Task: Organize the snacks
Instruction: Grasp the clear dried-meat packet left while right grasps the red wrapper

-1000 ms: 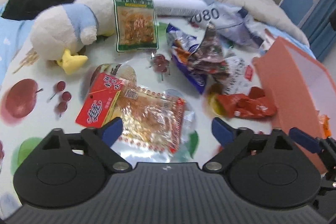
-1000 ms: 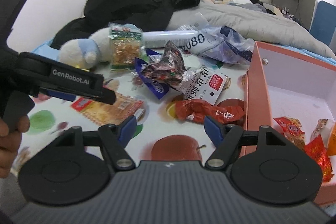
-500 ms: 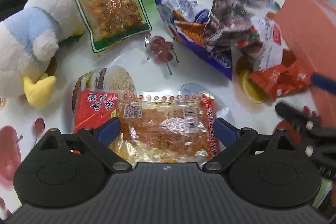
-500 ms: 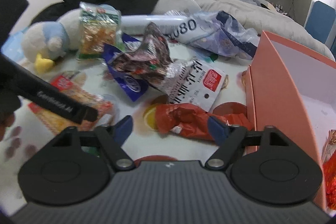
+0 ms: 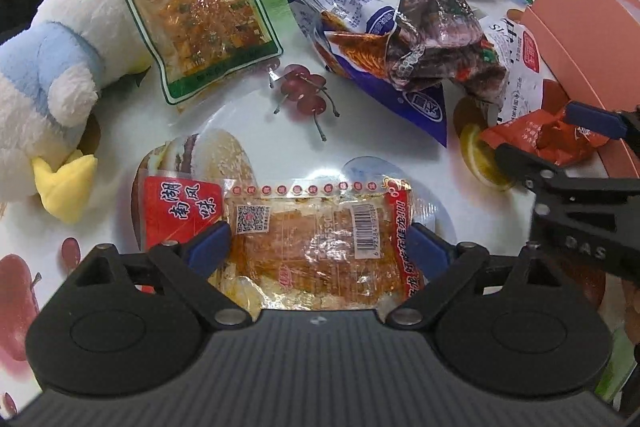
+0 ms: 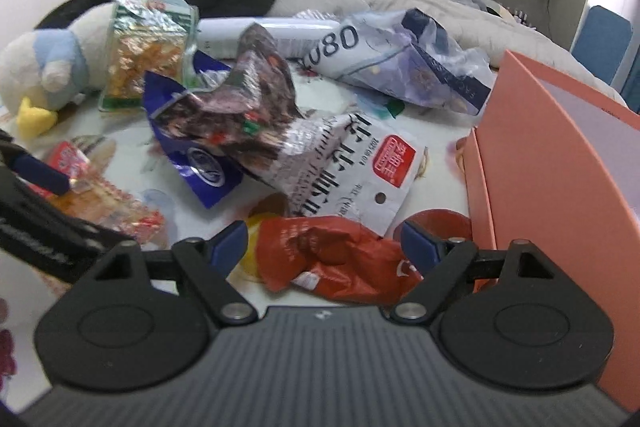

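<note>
- At the far left a white and blue plush toy (image 5: 48, 79) with a yellow beak lies on the fruit-printed tablecloth (image 5: 248, 115).
- A green-bordered snack pouch (image 5: 192, 7) leans on the plush, on the far side of the cloth.
- Near the left, the left gripper (image 5: 318, 247) points down over a clear packet with a red label (image 5: 316, 235). Its blue fingers stand spread, one at each side of the packet; I cannot tell whether they press it.
- In the middle a heap of crumpled wrappers: a blue bag (image 6: 192, 147) under a dark foil one (image 6: 244, 107), with a white printed bag (image 6: 352, 167) to its right.
- Near and right of centre, the right gripper (image 6: 320, 247) straddles a crumpled red wrapper (image 6: 332, 259). Its jaws have just been opening and stand wide, with the wrapper between them, not pinched.
- At the right edge stands an orange box (image 6: 552, 167), just beside the red wrapper.
</note>
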`<state>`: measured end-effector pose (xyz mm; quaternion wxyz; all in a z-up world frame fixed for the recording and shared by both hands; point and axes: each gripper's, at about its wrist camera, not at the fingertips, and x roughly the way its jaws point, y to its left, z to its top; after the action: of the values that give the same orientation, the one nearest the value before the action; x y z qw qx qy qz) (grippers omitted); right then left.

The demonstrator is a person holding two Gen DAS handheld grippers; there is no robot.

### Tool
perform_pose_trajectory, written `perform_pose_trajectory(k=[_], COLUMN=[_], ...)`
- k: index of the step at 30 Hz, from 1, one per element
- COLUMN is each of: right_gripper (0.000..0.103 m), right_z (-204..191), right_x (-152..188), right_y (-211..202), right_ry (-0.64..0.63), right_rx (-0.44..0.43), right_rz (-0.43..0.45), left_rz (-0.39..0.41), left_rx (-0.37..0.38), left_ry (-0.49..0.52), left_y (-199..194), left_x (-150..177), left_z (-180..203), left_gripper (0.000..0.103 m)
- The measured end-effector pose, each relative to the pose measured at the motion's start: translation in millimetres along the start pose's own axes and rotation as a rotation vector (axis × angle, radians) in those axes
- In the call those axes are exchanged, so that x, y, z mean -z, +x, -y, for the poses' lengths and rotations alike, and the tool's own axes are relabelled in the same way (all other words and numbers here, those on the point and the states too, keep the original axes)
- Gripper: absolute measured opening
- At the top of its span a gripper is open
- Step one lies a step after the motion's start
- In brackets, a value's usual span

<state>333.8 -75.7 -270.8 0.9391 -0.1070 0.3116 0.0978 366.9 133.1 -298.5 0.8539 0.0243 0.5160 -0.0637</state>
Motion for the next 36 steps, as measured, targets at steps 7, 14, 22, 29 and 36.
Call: perform_pose_trajectory(k=[7,14,22,29,36], right_gripper=[0.087,0.071,0.053,0.047,0.047], right_z=[3,10,0,-4,1], right_x=[4,6,12,18,18], right_y=[17,11,-7,-36,-64], right_ry=[-0.011,-0.021,-0.069,-0.067,-0.045], right_rx=[-0.014,-0.059,-0.075,-0.093,-0.129], right_rz=[-0.021,-0.044,-0.039,-0.014,0.009], left_rz=[-0.016,-0.019,-0.012,-0.011,0.000], left_rx=[-0.015,-0.030,-0.053,-0.076,-0.069], left_ry=[-0.005,-0.017,-0.042,-0.096,-0.156], left_y=[-3,-12,-28,-43,-66], left_x=[0,6,19,29,44], left_z=[5,14,23,31,36], left_gripper=[0.090,0.078,0.061,0.050,0.048])
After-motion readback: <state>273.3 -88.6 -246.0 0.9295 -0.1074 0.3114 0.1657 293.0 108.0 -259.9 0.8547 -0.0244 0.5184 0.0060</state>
